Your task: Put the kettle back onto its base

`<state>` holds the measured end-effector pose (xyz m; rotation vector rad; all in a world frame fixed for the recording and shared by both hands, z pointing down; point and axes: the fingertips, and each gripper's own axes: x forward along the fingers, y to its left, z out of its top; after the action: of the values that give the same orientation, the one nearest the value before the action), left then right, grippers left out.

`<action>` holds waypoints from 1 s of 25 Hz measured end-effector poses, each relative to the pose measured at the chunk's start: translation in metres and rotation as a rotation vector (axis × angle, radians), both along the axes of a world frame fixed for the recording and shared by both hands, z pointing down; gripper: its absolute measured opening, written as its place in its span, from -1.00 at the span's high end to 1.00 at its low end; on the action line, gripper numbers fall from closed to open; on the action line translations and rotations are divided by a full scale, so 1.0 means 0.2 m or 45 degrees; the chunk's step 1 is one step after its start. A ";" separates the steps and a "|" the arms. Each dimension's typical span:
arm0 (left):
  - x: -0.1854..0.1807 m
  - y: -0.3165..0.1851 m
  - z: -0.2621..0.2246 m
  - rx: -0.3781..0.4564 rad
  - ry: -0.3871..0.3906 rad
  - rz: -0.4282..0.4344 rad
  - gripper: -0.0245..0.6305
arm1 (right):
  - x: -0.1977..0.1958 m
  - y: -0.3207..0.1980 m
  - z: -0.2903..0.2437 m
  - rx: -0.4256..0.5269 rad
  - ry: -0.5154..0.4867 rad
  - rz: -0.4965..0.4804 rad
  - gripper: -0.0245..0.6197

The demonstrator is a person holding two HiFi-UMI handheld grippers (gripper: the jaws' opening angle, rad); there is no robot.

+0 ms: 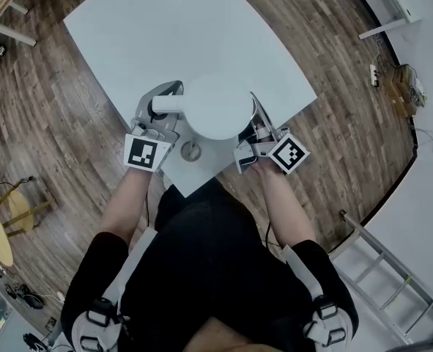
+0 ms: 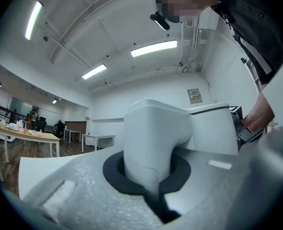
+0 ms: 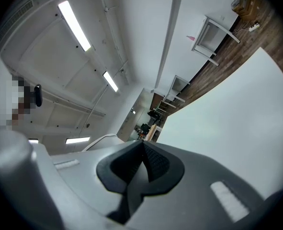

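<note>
Jaws of the left gripper (image 1: 165, 103) (image 2: 151, 176) are clamped on the thick white handle (image 1: 169, 105) (image 2: 153, 133) of the white plastic kettle (image 1: 217, 108) (image 2: 218, 128); in the left gripper view the handle rises upright out of the dark pads, with the kettle's body just behind it. From the head view the kettle is seen straight from above as a round white top, so it is upright with its long axis vertical, and its handle points to the left of that view. It is over the near corner of the pale tabletop (image 1: 172, 28) (image 3: 237, 128), between the two grippers; whether it rests on anything or hangs above the surface cannot be told. A small grey ring (image 1: 190, 151) lies on the tabletop just beside the kettle's near edge, toward the person; what it belongs to is unclear. At the kettle's right side is the right gripper (image 1: 258, 128) (image 3: 141, 166), its jaws together, the black pads meeting with nothing visible between them. Each gripper's square-marked cube faces up, near the person's wrists. Dark wooden floor (image 1: 47, 123) surrounds the tabletop.
</note>
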<state>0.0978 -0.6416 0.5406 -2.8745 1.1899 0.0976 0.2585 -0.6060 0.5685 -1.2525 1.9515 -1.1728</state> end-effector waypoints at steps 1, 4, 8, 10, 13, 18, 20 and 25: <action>0.01 0.00 0.01 -0.004 0.000 0.003 0.92 | 0.00 0.01 0.00 0.001 -0.005 0.003 0.94; 0.02 0.02 0.03 -0.008 -0.001 0.011 0.92 | 0.01 0.03 0.02 -0.001 -0.022 0.014 0.94; 0.01 0.03 0.04 -0.007 -0.013 0.016 0.92 | 0.00 0.04 0.01 0.029 -0.027 -0.002 0.94; 0.00 0.03 0.05 -0.021 -0.007 -0.004 0.92 | -0.01 0.05 0.01 0.039 -0.027 -0.016 0.94; 0.00 0.04 0.05 -0.024 -0.006 -0.025 0.92 | -0.02 0.07 0.02 0.039 -0.024 -0.024 0.94; -0.02 0.04 0.08 -0.072 -0.032 -0.070 0.92 | -0.02 0.09 0.05 0.031 -0.030 -0.001 0.94; -0.02 0.03 0.11 -0.087 -0.042 -0.093 0.92 | -0.02 0.08 0.04 0.032 -0.015 -0.014 0.93; -0.10 0.03 0.16 -0.102 -0.111 -0.171 0.55 | -0.01 0.07 0.05 0.040 0.005 -0.033 0.81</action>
<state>0.0782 -0.6356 0.5716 -2.8218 1.3957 -0.0796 0.2566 -0.5920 0.5778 -1.2174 1.9868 -1.1492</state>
